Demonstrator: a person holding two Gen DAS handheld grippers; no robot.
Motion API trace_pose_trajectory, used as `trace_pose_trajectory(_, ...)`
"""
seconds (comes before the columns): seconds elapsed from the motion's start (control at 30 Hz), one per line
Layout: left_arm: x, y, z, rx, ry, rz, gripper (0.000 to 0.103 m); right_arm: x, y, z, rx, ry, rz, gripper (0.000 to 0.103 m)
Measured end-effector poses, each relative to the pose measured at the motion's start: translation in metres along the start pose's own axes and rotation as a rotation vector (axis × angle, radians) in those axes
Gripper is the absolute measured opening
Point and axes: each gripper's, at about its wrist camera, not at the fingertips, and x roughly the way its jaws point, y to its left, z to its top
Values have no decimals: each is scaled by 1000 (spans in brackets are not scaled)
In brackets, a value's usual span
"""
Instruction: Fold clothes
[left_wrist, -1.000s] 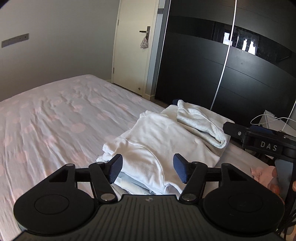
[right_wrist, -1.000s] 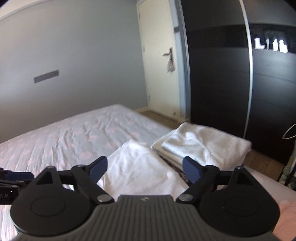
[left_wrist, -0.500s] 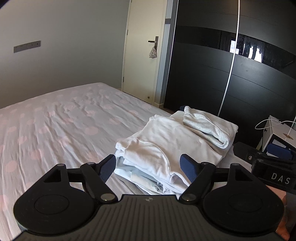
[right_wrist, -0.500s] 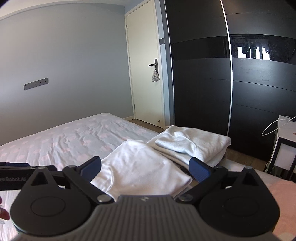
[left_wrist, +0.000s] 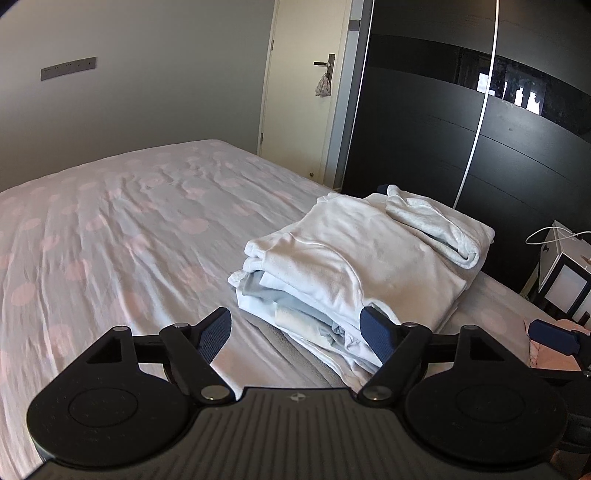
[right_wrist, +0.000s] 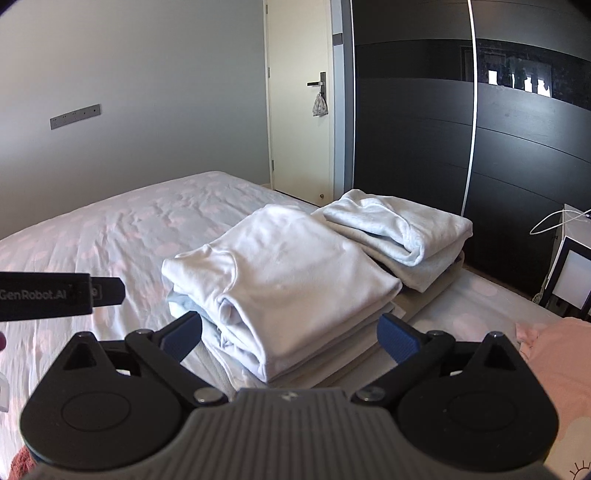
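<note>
A stack of folded white and pale blue clothes (left_wrist: 351, 266) lies on the bed, with a second folded whitish pile (left_wrist: 436, 229) just behind it. My left gripper (left_wrist: 297, 332) stands open in front of the stack's near corner and holds nothing. In the right wrist view the same stack (right_wrist: 288, 273) and the rear pile (right_wrist: 399, 229) sit straight ahead. My right gripper (right_wrist: 291, 332) is open as well, its fingers wide apart short of the stack. A pink garment (right_wrist: 554, 354) lies at the right beside the right gripper.
The bed (left_wrist: 110, 240) has a pale sheet with pink dots that stretches left of the stack. A black sliding wardrobe (left_wrist: 461, 122) and a cream door (left_wrist: 306, 92) stand behind. A white bedside box (left_wrist: 565, 269) with a cable sits at the far right.
Both grippers have drawn back from the stack and sunk lower, so the clothes sit farther ahead. The left jaws have spread wider.
</note>
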Motion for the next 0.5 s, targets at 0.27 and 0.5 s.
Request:
trace_pose_trajectory(0.27, -1, 1, 1, -7, -2, 1, 76, 2, 0, -2, 12, 10, 10, 102)
trace_pose_trajectory(0.5, -2, 1, 0, 7, 5, 19, 76, 0, 7, -3, 1, 8, 28, 102)
